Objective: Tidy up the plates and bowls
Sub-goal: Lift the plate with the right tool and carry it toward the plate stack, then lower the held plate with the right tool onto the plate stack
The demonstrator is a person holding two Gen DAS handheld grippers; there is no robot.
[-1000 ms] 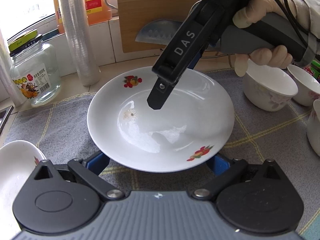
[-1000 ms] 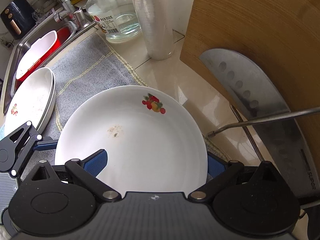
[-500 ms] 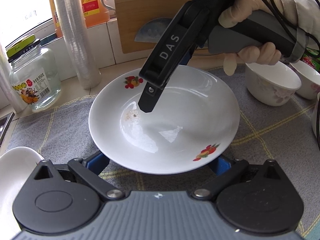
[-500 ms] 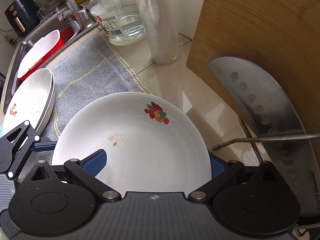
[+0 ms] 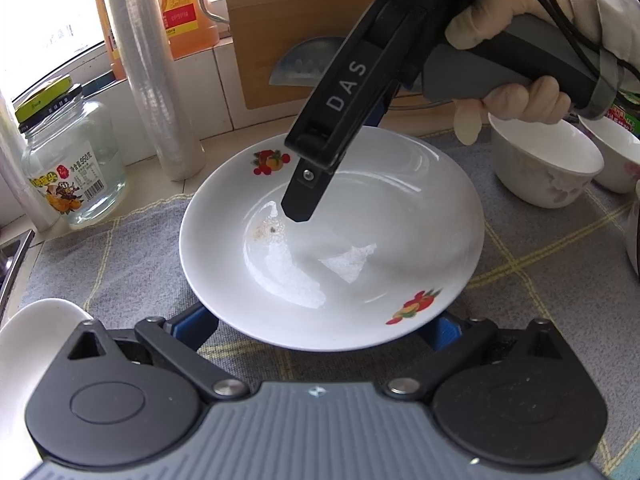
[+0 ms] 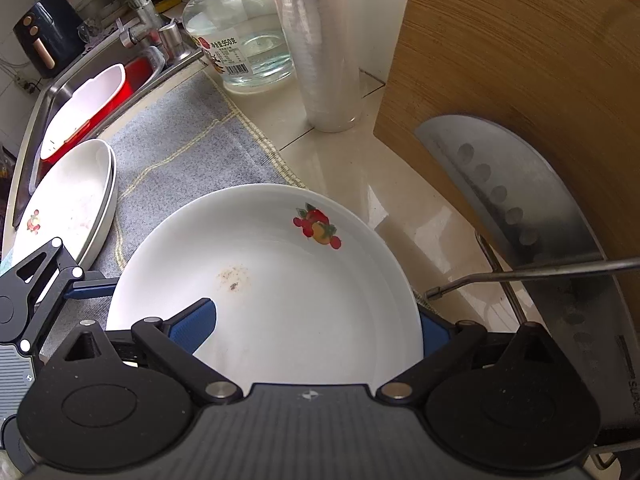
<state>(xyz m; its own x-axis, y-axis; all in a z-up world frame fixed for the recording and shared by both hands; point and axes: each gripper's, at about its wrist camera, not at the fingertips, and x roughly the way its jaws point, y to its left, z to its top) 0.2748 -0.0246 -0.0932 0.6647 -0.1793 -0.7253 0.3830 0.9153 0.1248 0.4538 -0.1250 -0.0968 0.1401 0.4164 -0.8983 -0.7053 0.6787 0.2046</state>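
A white plate with fruit prints [image 5: 360,248] is held up off the grey cloth, tilted; it also shows in the right wrist view [image 6: 280,288]. My right gripper [image 6: 316,332] is shut on the plate's rim, one blue finger [image 6: 196,322] over the inside, the other under the edge. From the left wrist view its black finger [image 5: 340,120] reaches over the plate. My left gripper [image 5: 320,326] is open, its blue fingers [image 5: 192,326] beneath the plate's near edge. White bowls [image 5: 544,160] stand at the right.
A stack of white plates [image 6: 72,208] lies at the left by the sink [image 6: 84,108]. A glass jar [image 5: 68,160], a cling film roll [image 5: 148,72], an oil bottle [image 5: 180,4], a wooden board [image 6: 520,80] and a cleaver [image 6: 516,208] line the back.
The plate has risen and shifted slightly with my right gripper; the right gripper's finger has moved left over the plate. My left gripper stays open below the near rim.
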